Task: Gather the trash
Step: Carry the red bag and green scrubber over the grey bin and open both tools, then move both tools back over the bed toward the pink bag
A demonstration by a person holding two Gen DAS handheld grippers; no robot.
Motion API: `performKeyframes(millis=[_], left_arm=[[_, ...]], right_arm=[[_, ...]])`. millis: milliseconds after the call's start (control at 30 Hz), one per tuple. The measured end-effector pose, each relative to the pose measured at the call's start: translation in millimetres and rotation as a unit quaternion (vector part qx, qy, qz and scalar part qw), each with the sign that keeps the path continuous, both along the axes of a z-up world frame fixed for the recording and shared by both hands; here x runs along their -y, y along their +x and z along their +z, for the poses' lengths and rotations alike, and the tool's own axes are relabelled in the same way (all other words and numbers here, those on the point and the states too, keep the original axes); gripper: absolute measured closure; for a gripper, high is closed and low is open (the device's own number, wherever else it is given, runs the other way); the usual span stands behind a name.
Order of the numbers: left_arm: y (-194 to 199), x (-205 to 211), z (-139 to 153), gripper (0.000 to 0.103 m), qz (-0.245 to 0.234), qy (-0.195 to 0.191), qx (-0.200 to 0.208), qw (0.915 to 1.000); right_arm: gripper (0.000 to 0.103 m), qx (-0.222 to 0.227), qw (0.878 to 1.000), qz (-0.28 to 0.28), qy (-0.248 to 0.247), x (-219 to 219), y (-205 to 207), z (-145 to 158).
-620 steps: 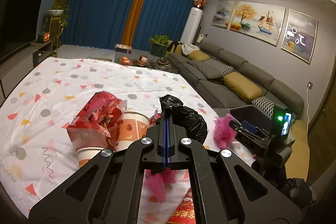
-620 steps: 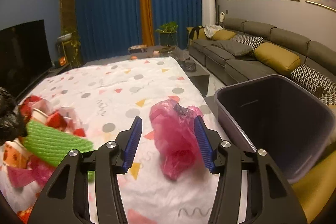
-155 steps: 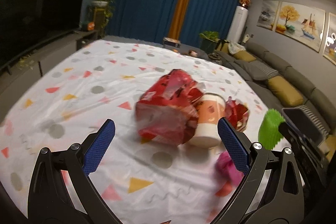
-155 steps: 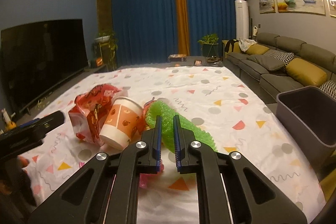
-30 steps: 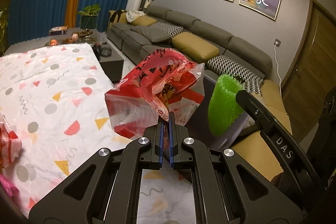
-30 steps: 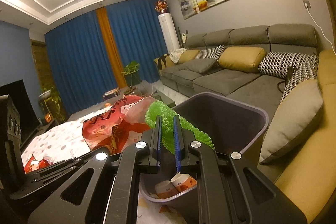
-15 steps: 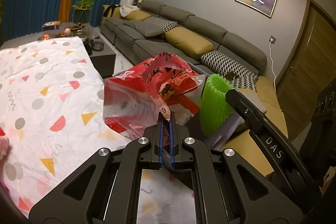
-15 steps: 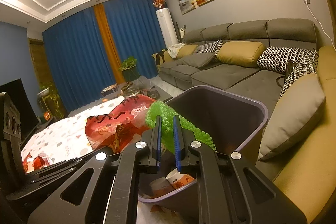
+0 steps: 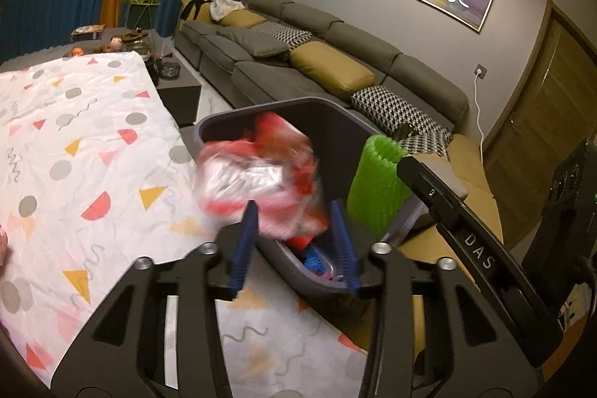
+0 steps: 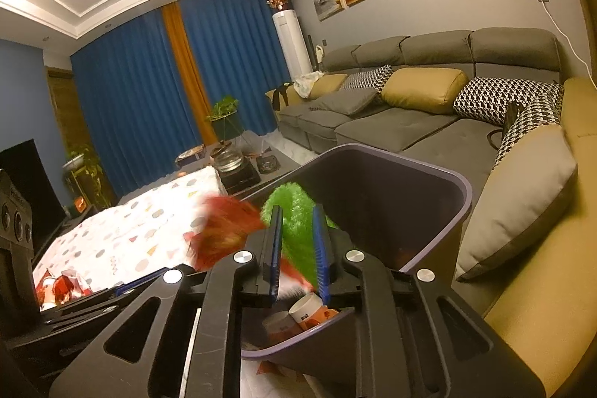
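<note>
Over the dark bin (image 9: 335, 122), the left gripper (image 9: 294, 245) has its jaws spread, and the red plastic bag (image 9: 257, 174) is a blur at the bin's mouth, free of the pads. The right gripper (image 10: 296, 250) has its jaws parted slightly around the green foam sleeve (image 10: 294, 211) (whether they grip it, I cannot tell). Only the right wrist view shows paper cups (image 10: 309, 310) lying inside the bin; the left shows the patterned tablecloth (image 9: 82, 152) beside it
</note>
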State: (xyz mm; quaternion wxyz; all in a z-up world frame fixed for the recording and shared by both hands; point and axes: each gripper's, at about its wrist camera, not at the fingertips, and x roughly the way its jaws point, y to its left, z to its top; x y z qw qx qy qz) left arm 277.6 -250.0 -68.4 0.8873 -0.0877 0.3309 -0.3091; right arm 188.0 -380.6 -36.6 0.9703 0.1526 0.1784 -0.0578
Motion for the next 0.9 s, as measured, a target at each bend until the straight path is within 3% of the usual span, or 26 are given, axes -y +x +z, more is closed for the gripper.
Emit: performKeyframes(millis=[200,400,633,900], left_arm=[[-10,-23,0,0.028,0.036,0.001,0.014,0.9992],[-33,-50,9,0.016,0.099,0.023,0.045,0.9938],[-71,-92,19,0.011,0.172,0.055,0.076,0.9806],[-116,-166,18,0.011,0.263,0.082,0.092,0.9568]], right_arm=[[0.063,0.001,1.000,-0.007,-0.007,-1,-5,0],[0.055,0.003,1.000,-0.010,-0.010,-5,-15,2],[0.032,0.005,0.999,-0.004,-0.034,-28,-37,5],[0.024,0.012,0.997,0.026,-0.066,-70,-65,9]])
